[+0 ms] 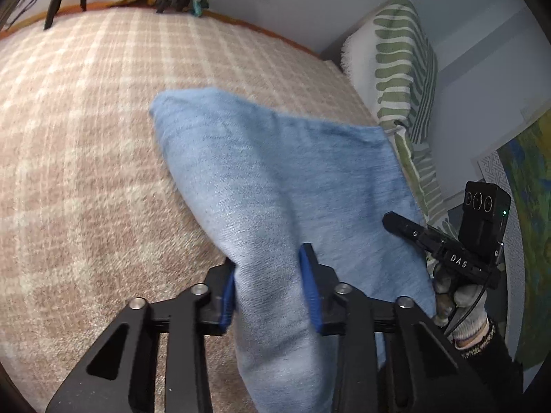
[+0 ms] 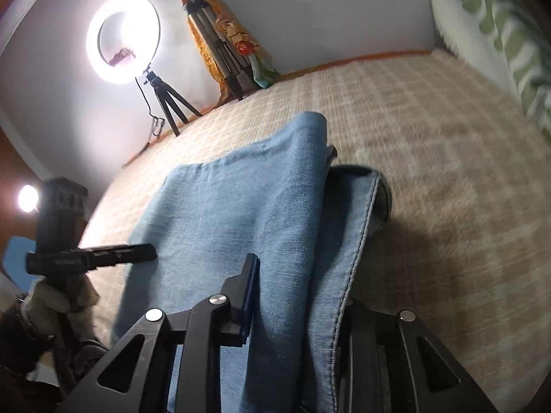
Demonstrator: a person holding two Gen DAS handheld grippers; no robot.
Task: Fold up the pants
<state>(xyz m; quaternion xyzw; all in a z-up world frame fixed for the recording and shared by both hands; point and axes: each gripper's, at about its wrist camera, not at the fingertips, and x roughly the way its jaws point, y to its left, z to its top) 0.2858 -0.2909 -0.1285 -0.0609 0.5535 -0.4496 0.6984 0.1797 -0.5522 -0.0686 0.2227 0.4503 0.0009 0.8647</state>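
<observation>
While both grippers pinch the blue jeans [image 1: 275, 179] above the checked bed [image 1: 86, 137], left gripper [image 1: 272, 289] and right gripper [image 2: 296, 292] closed on denim (right's far finger hidden), uneven pulling could skew the fold.

A bed [image 1: 86, 120] covered in a beige-and-cream checked blanket is filling most of both views, with an orange edge showing along its far side. A white pillow with green stripes [image 1: 396, 62] is leaning against the pale grey wall [image 2: 310, 10]. A lit ring light [image 2: 123, 38] on a small black tripod is glowing brightly near that wall, and a second small lamp [image 2: 27, 198] is shining at the left edge. A folded tripod [image 2: 224, 48] wrapped in orange cloth is leaning beside the ring light.
</observation>
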